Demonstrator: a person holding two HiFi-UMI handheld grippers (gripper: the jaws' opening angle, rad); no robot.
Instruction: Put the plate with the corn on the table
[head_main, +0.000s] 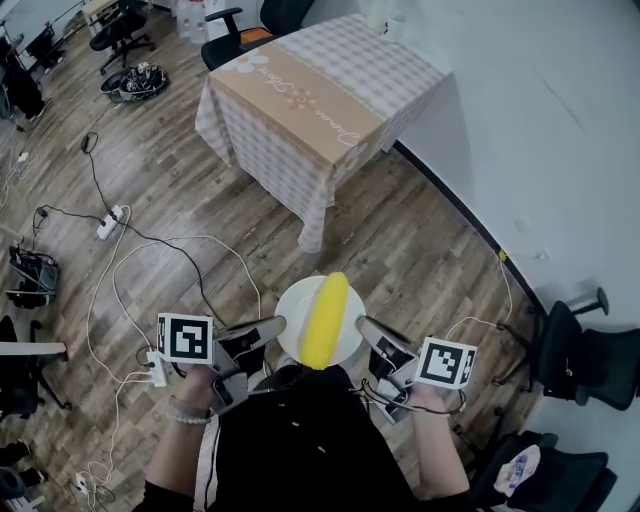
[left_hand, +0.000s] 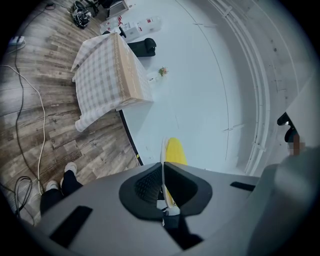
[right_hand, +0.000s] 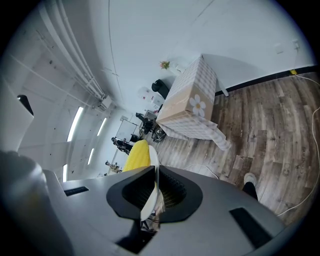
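A white plate (head_main: 291, 312) with a yellow corn cob (head_main: 325, 318) lying across it is held in the air in front of me, above the wooden floor. My left gripper (head_main: 277, 325) is shut on the plate's left rim and my right gripper (head_main: 363, 325) on its right rim. In the left gripper view the plate's rim (left_hand: 163, 157) runs edge-on between the pads of the left gripper (left_hand: 162, 176), with the corn (left_hand: 176, 151) behind it. The right gripper view shows the same: rim (right_hand: 154, 167), corn (right_hand: 137, 155), right gripper (right_hand: 154, 184). The table (head_main: 318, 98), covered with a checked cloth, stands some way ahead.
Cables (head_main: 150, 245) and a power strip (head_main: 108, 222) lie on the floor at the left. Office chairs stand at the right (head_main: 585, 355) and behind the table (head_main: 235, 30). A white wall (head_main: 560, 140) runs along the right. My shoe (left_hand: 69, 168) shows below.
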